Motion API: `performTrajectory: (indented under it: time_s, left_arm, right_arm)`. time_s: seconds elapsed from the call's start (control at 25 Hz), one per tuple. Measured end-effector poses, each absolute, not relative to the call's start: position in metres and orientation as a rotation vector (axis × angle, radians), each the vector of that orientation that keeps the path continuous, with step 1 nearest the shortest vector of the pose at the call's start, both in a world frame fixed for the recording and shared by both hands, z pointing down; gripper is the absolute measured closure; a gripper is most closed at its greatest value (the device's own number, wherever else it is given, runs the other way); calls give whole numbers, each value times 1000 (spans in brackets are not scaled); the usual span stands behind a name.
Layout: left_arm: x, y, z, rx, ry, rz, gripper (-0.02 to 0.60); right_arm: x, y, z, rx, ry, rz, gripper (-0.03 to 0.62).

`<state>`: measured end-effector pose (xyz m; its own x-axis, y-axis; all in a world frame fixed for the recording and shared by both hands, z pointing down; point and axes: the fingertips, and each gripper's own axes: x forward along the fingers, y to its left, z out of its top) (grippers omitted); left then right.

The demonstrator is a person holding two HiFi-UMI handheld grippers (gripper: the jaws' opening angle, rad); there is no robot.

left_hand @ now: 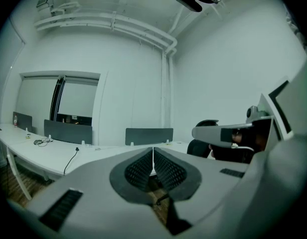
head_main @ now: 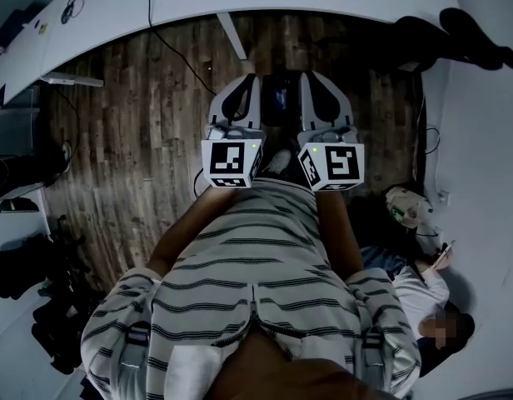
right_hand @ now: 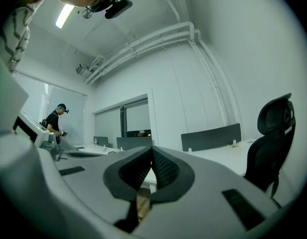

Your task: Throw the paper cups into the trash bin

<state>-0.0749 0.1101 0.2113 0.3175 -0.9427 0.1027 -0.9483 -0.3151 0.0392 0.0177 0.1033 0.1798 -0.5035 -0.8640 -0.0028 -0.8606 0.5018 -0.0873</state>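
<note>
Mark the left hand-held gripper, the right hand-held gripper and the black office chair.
left hand-held gripper (left_hand: 153, 151): left gripper view, where shut tips meet.
right hand-held gripper (right_hand: 152, 150): right gripper view, where shut tips meet.
black office chair (right_hand: 265, 158): right gripper view, backrest.

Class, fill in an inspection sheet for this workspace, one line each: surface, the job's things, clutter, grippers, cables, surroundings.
surface: wooden floor below; long white desk ahead.
job's things: nothing seen in any view.
clutter: dark bags or clothes on the floor at the left.
grippers: left gripper and right gripper side by side, both shut, fingers together, nothing between them.
cables: black cable crosses the desk and drops to the floor.
surroundings: white walls, ceiling pipes, black office chair, seated person on the floor, standing person further off.
</note>
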Motion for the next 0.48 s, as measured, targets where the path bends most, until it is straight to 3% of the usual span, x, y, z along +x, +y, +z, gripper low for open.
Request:
performTrajectory:
  time_s: [0.48]
  left_arm:
    - [-104, 72, 218, 2458, -1783, 137, 555]
  right_arm:
    - [-9, 60, 189, -1546, 2688, -171, 585]
